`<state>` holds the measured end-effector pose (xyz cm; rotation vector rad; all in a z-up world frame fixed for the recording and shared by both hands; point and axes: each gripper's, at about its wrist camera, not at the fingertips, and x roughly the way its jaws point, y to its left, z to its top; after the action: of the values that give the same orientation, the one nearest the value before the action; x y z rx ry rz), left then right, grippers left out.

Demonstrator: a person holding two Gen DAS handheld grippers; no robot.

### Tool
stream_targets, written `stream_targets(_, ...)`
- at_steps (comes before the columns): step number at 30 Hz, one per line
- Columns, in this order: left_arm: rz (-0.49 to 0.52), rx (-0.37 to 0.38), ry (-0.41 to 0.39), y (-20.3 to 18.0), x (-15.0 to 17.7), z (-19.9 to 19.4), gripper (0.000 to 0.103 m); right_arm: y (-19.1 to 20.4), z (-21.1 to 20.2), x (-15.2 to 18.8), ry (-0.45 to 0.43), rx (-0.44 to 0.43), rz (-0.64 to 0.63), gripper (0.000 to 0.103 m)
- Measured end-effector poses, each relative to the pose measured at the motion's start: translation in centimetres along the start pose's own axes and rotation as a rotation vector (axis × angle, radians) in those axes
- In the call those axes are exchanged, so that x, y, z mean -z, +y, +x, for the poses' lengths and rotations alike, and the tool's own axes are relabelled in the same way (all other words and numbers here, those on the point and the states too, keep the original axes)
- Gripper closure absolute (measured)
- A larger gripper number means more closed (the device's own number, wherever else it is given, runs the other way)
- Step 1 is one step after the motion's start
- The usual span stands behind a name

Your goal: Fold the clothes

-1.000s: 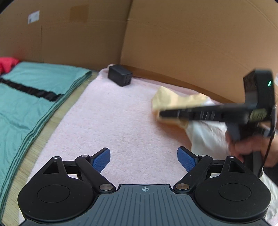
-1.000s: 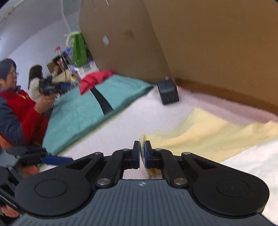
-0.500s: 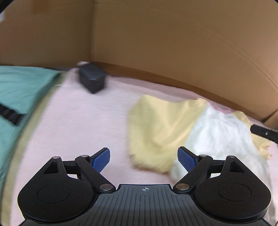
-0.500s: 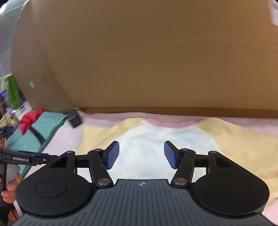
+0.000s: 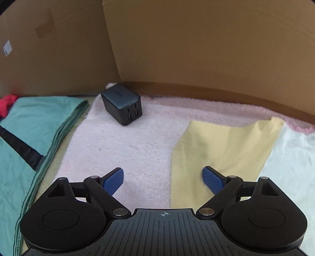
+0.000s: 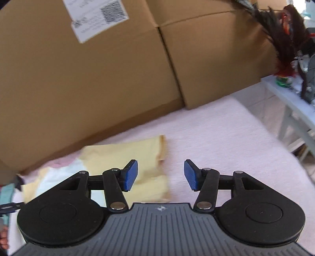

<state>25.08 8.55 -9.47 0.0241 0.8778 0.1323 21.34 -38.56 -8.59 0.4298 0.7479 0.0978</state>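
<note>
The yellow-and-white garment (image 5: 226, 149) lies flat on the pink towel (image 5: 122, 149), cut off at both views' edges. Left gripper (image 5: 163, 179) fingers stand wide, empty, above its left sleeve edge. Right gripper (image 6: 161, 175) fingers, just reopened, stand apart, empty, over the blurred right sleeve. Only the left view shows the black charger (image 5: 122, 106); only the right shows the shipping label (image 6: 98, 17).

The pink towel (image 5: 137, 141) looked like thick terry cloth, nubbly and matt. On it the yellow-and-white garment (image 5: 226, 145) was thin, smooth cloth with soft creases. The teal cloth (image 5: 35, 126) beside it was a flat weave with stitched, layered edges. The black charger block (image 5: 122, 106) was hard plastic with a dull sheen. The cardboard boxes (image 6: 98, 78) were matt brown, one bearing a white paper label (image 6: 98, 17). Each hand-held gripper (image 5: 163, 179) (image 6: 160, 175) was matt black plastic with ribbed blue pads (image 6: 131, 175) and shiny metal pins.
</note>
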Motion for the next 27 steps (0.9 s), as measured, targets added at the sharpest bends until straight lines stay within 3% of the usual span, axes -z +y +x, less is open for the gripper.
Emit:
stream_targets(3, 0.004, 0.003, -0.029, -0.4, -1.1, -0.7, 0.01, 1.7, 1.6, 1.0, 0.106, -0.132, 0.013, 0.04)
stream_targets(5, -0.017, 0.001, -0.026, 0.1, -1.7, -0.6, 0.01, 1.8, 3.7, 1.8, 0.199, -0.129, 0.04, 0.04)
stream_targets(7, -0.055, -0.026, -0.027, 1.5, -2.3, -0.2, 0.01, 1.5, 4.1, 2.1, 0.155, -0.068, 0.019, 0.05)
stream_targets(9, -0.111, -0.01, 0.008, 2.9, -3.0, 0.7, 0.01, 2.1, 3.4, 1.8, 0.076, 0.035, -0.03, 0.045)
stream_targets(12, -0.204, 0.078, 0.1, 4.8, -4.1, 2.7, 0.01, 4.0, 2.5, 2.1, 0.011, 0.002, -0.087, 0.045)
stream_targets(13, -0.23, 0.111, 0.133, 5.2, -4.4, 3.4, 0.01, 5.3, 2.5, 2.0, 0.015, -0.023, -0.118, 0.045)
stream_targets(15, -0.248, 0.103, 0.156, 5.2, -4.8, 4.4, 0.01, 8.0, 2.6, 2.0, 0.033, -0.087, -0.173, 0.045)
stream_targets(19, -0.211, -0.023, 0.136, 4.8, -5.2, 5.4, 0.01, 13.8, 5.0, 2.8, 0.149, -0.252, -0.227, 0.04)
stream_targets(22, -0.183, -0.02, 0.167, 4.7, -5.2, 6.2, 0.01, 18.2, 7.3, 4.0, 0.216, -0.306, -0.292, 0.04)
stream_targets(27, -0.155, 0.014, 0.173, 3.8, -5.5, 6.7, 0.006, 23.7, 11.4, 6.3, 0.227, -0.277, -0.398, 0.039)
